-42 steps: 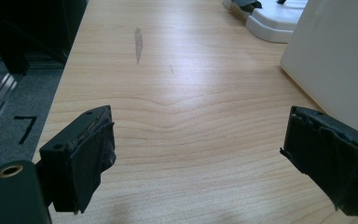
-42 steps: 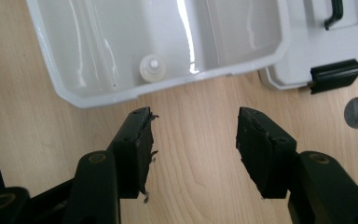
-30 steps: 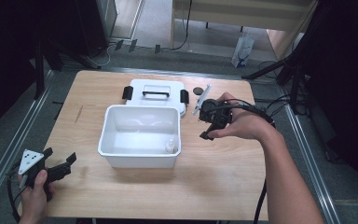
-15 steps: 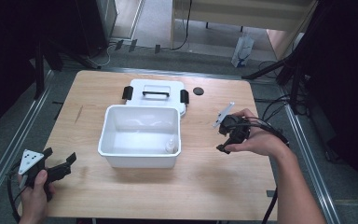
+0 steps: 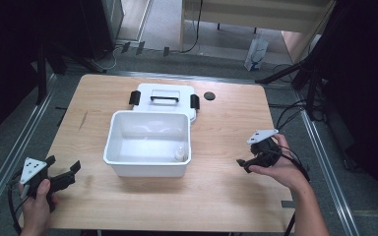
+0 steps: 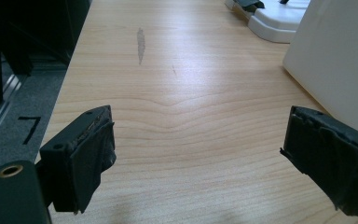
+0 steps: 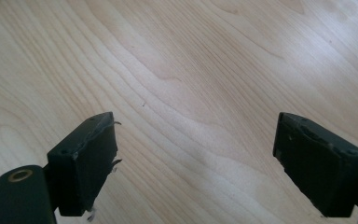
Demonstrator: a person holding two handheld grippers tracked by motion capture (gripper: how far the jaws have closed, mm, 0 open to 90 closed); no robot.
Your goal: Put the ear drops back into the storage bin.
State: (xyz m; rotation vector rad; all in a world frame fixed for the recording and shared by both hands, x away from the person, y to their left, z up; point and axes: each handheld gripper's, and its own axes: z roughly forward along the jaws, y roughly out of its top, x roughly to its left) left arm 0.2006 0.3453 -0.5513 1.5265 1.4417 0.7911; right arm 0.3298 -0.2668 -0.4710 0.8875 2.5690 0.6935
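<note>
Tub sits mid-counter, a small bottle standing in its near right corner, the lid touching behind it. Left claw rests spread at the near left corner; right claw hangs spread, empty, right of the tub.

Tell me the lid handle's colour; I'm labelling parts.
Black, on the white lid behind the tub; clearest in the high view.

Bare surface lies ahead of the right gripper, nothing between its spread jaws. Ahead of the left gripper, wood is free; the tub walls off its right side, lid beyond.
</note>
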